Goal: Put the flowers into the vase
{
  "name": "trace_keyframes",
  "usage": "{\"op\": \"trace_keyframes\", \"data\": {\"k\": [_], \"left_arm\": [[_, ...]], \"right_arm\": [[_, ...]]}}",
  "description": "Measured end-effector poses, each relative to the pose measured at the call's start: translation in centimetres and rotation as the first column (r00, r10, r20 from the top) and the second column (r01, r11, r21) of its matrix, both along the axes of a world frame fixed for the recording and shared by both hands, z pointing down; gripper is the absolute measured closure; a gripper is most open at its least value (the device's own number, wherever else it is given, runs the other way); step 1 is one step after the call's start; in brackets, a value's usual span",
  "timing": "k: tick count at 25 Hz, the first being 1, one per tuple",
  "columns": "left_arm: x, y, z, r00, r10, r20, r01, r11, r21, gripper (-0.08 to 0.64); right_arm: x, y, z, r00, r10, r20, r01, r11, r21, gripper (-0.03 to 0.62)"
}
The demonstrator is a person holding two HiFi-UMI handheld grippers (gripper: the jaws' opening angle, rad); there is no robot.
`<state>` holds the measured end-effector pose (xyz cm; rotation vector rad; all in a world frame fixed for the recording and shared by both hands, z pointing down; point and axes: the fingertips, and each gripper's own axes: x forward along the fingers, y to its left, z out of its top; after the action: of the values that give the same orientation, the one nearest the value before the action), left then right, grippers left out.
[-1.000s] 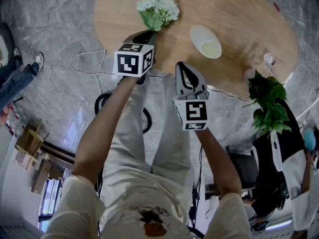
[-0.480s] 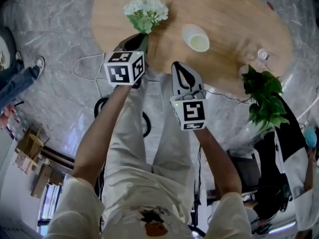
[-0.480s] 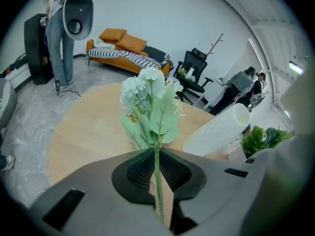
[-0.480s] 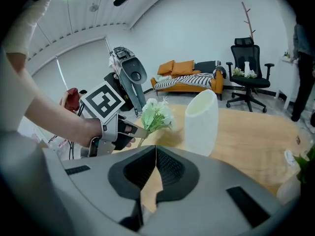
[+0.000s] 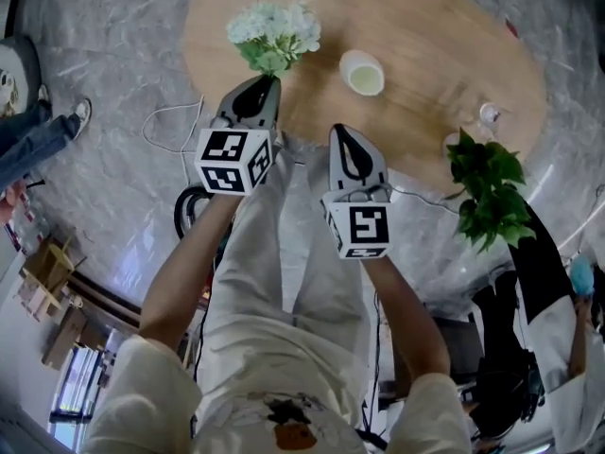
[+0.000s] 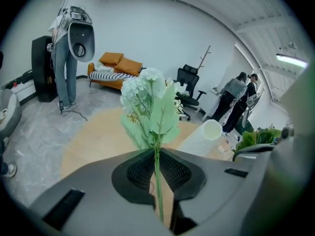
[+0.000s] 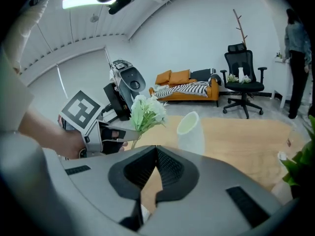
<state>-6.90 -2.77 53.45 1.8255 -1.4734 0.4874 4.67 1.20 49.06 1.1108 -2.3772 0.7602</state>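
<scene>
My oval light-wood surface (image 5: pixel 435 26) stands on a grey marbled floor (image 5: pixel 104 74). The tall white vase (image 5: pixel 362 72) stands upright on it, near the edge facing me, and I place the rest from it. Left of the vase, off the wood, a thin white cable (image 5: pixel 170 121) loops across the floor. Right of the vase, near the far right end, stands a small clear glass (image 5: pixel 489 113). Beyond that edge is a leafy green potted plant (image 5: pixel 487 192). Far behind the vase are an orange sofa (image 7: pixel 184 80) and, to its right, a black office chair (image 7: pixel 243 77). Two people (image 6: pixel 232 90) stand further off.

Open wood lies all round the vase, widest behind it. The near edge runs just below both of my tools.

My left tongs (image 5: pixel 271 81) are clenched on the thin green stem of the white artificial flowers (image 5: pixel 274 34) with pale green leaves. The bunch is held upright in the air, left of the vase and apart from it. My right tongs (image 5: pixel 347 132) are pressed together with nothing between them. They hang on my side of the vase, short of it, and touch nothing.
</scene>
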Motion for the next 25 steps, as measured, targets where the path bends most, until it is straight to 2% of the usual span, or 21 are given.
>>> {"op": "trace_keyframes", "data": {"k": [4, 12, 18, 25], "left_arm": [[0.8, -0.2, -2.8, 0.999, 0.028, 0.027, -0.03, 0.996, 0.079, 0.525], [2.4, 0.4, -6.3, 0.994, 0.082, 0.075, -0.095, 0.976, 0.196, 0.525], [3.0, 0.4, -8.3, 0.992, 0.095, 0.086, -0.113, 0.962, 0.247, 0.525], [4.2, -1.0, -11.4, 0.99, 0.111, 0.081, -0.132, 0.934, 0.333, 0.525]], "right_arm": [[0.0, -0.1, -1.4, 1.0, -0.016, 0.003, 0.016, 0.999, 0.045, 0.586], [0.4, -0.1, -3.5, 0.998, 0.048, 0.031, -0.051, 0.991, 0.12, 0.586], [1.2, 0.4, -3.7, 0.994, 0.104, 0.044, -0.109, 0.985, 0.134, 0.586], [2.5, 0.0, -4.9, 0.988, 0.148, 0.043, -0.154, 0.972, 0.179, 0.586]]}}
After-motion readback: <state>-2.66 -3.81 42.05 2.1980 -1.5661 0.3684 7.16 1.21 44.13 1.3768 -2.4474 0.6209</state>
